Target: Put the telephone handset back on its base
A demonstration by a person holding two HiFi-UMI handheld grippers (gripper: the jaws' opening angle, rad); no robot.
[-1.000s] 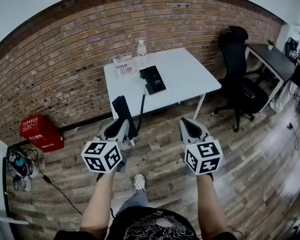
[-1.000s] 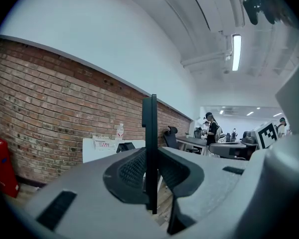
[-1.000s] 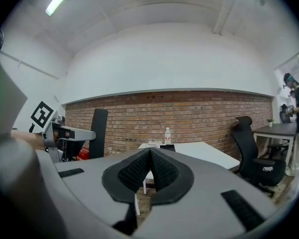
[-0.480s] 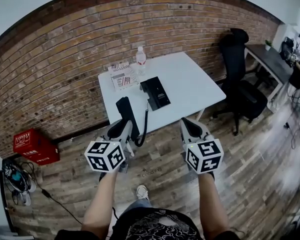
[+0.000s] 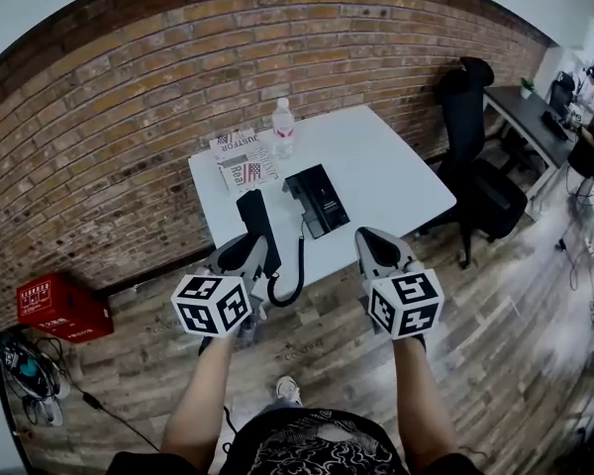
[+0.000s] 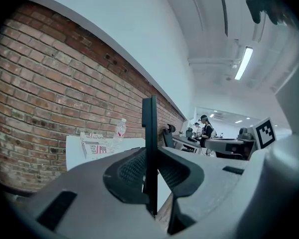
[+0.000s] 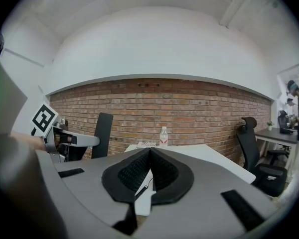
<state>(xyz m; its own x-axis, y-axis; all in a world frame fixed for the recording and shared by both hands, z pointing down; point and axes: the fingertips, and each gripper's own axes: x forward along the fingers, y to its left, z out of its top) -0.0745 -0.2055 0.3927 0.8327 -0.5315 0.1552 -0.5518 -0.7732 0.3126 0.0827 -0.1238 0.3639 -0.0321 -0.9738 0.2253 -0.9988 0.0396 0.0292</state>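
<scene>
The black telephone base (image 5: 317,200) lies on the white table (image 5: 396,176), near its front left part. My left gripper (image 5: 248,252) is shut on the black handset (image 5: 256,224), which stands upright over the table's front edge, left of the base. A coiled cord (image 5: 297,273) loops from the handset to the base. In the left gripper view the handset (image 6: 149,133) is a thin dark bar pinched between the pads. My right gripper (image 5: 374,243) is shut and empty, in front of the table, right of the base. The right gripper view shows the handset (image 7: 102,132) at the left.
A water bottle (image 5: 283,127) and a printed box (image 5: 242,160) stand at the table's back left by the brick wall. A black office chair (image 5: 470,117) and a dark desk (image 5: 525,112) are to the right. A red crate (image 5: 59,307) sits on the wooden floor.
Both grippers have come closer to the table. The handset in the left gripper has moved from over the floor to the table's front edge, nearer the base.
</scene>
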